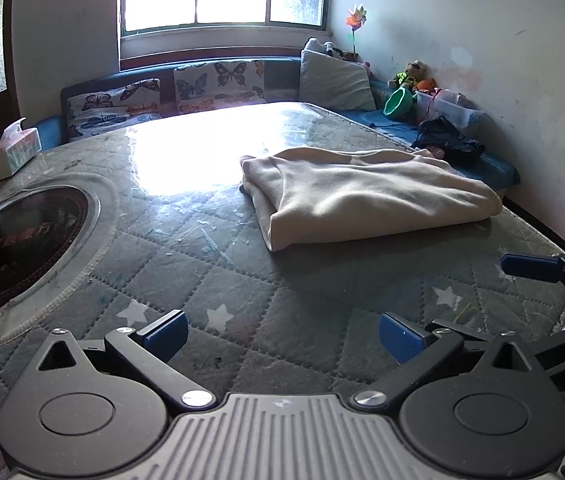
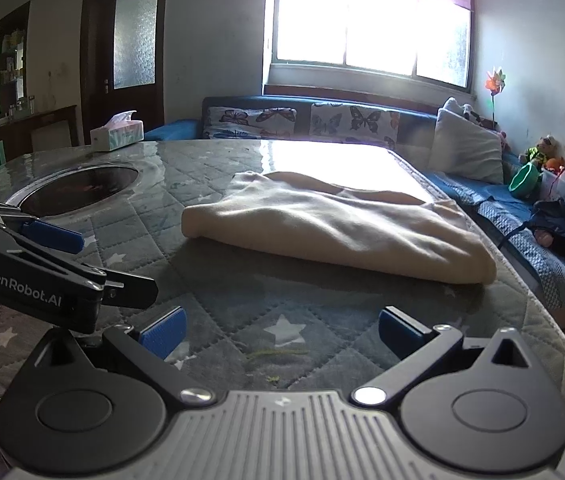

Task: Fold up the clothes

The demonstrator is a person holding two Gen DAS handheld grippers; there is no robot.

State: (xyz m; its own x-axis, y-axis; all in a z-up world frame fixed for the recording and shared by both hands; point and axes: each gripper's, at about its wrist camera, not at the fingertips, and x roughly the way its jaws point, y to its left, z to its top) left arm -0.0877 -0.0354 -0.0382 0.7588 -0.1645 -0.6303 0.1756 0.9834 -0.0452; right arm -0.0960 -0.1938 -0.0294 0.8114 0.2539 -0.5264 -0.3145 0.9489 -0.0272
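The garment [image 1: 366, 192] — cream, soft-looking — lies on the table [image 1: 242, 280] as a compact bundle, doubled over on itself with a rounded fold along its near edge and layers showing at its left end. It sits toward the table's far right side, well apart from both grippers. That is how a folded piece would lie, so the folding looks done or nearly so; whether another fold or some smoothing is meant, the pictures cannot settle. No other garment shows on the table.

The left gripper [image 1: 282, 334] hovers low over the near edge of the quilted cover, jaws wide, nothing between them. The right gripper [image 2: 280, 330] hangs just beside it on the right, level and aimed at the bundle — jaws wide too, holding nothing.

Further off: a round inset [image 1: 22, 240] at the left, a tissue box [image 1: 10, 150] beyond it, then a sofa [image 1: 186, 92] under the window.
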